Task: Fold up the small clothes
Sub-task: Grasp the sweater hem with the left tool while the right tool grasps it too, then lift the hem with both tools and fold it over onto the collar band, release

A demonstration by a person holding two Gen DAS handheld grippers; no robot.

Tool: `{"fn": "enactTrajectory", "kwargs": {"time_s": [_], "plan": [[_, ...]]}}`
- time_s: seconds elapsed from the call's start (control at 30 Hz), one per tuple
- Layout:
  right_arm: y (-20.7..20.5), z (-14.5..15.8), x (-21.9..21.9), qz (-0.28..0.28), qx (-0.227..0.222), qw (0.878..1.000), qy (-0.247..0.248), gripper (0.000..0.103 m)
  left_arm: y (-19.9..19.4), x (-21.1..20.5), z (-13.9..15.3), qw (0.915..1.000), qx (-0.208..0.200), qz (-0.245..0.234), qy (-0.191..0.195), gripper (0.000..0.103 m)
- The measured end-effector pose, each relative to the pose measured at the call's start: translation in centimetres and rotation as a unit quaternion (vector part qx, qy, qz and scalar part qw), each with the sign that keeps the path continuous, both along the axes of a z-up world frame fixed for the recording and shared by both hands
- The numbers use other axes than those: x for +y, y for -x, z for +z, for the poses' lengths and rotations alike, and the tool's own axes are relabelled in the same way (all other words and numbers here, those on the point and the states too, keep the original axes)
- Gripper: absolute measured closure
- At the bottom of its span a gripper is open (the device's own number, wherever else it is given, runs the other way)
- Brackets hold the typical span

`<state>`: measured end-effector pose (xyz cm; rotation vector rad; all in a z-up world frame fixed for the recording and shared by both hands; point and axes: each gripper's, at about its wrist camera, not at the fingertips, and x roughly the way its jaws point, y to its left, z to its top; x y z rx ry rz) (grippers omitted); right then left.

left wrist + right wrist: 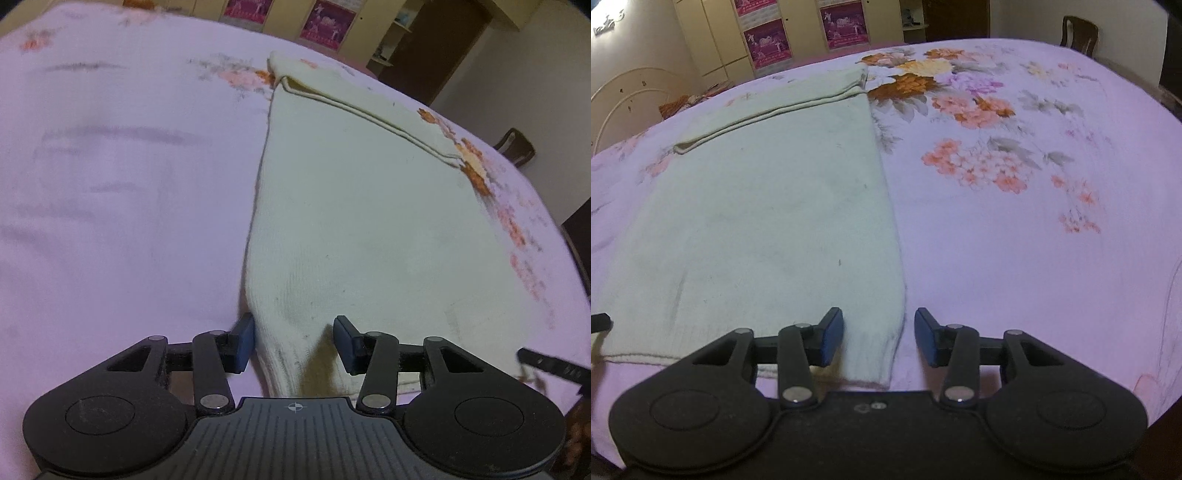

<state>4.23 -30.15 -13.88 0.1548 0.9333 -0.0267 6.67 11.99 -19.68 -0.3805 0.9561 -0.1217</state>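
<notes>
A cream knitted garment point(362, 206) lies flat on a bed covered with a pink floral bedsheet point(110, 166); in the left wrist view it fills the centre and right of the frame, running from the bottom edge up to a folded-over band near the top centre. The left tongs point(293, 341) sit at the bottom centre of that view, spread apart, with the garment's near left corner lying between the two blue pads point(245, 345); the left pad is right at the cloth's side edge, and the cloth bunches up slightly in the gap. Whether the pads touch the fabric cannot be told. In the right wrist view the garment point(768, 206) occupies the left half of the frame, its straight right edge running from top centre down toward the bottom, with printed orange and purple flowers point(960, 103) on the bedsheet point(1034, 277) in the upper right. The right tongs point(879, 338) are also spread, straddling the garment's near right corner and ribbed hem, holding nothing. Posters point(768, 40) hang on cupboard doors at the top left, and a wooden chair point(1078, 31) stands at the upper right.
</notes>
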Motion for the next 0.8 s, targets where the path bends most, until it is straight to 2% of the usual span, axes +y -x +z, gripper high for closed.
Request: {"fn": "enactTrajectory", "kwargs": {"time_s": [0.07, 0.17, 0.2, 0.23, 0.27, 0.33, 0.5, 0.63, 0.8], "plan": [[0.1, 0.1, 0.1, -0.001, 0.001, 1.0, 0.004, 0.067, -0.1, 0.0, -0.2, 0.9999, 0.004, -0.006, 0.015, 0.057], [-0.3, -0.1, -0.2, -0.008, 0.007, 1.0, -0.014, 0.067, -0.5, -0.8, -0.4, 0.9996, -0.004, -0.027, 0.008, 0.057], [-0.5, -0.1, 0.0, -0.003, 0.008, 1.0, -0.014, 0.078, -0.7, -0.8, -0.3, 0.9994, -0.003, -0.029, 0.017, 0.067], [-0.7, 0.0, 0.2, 0.004, 0.011, 1.0, -0.021, 0.087, -1.0, -0.9, -0.3, 0.999, 0.001, -0.035, 0.028, 0.097], [-0.9, 0.0, 0.2, 0.011, 0.016, 0.999, -0.038, 0.095, -1.2, -0.9, -0.4, 0.9982, 0.009, -0.042, 0.041, 0.097], [-1.2, 0.1, 0.5, 0.021, 0.02, 0.999, -0.039, 0.095, -1.3, -1.4, -0.3, 0.998, -0.001, -0.049, 0.041, 0.097], [-2.4, 1.5, -0.2, 0.032, -0.012, 0.993, -0.116, 0.096, -2.4, -2.1, 2.1, 0.996, -0.046, -0.055, 0.053, 0.097], [-4.4, 3.8, -0.4, 0.04, -0.052, 0.987, -0.145, 0.096, -5.9, -2.2, 5.2, 0.993, -0.092, -0.052, 0.053, 0.097], [-9.4, 6.7, -1.1, 0.041, -0.103, 0.981, -0.159, 0.096, -11.9, -2.0, 7.3, 0.9894, -0.127, -0.034, 0.062, 0.097]]}}
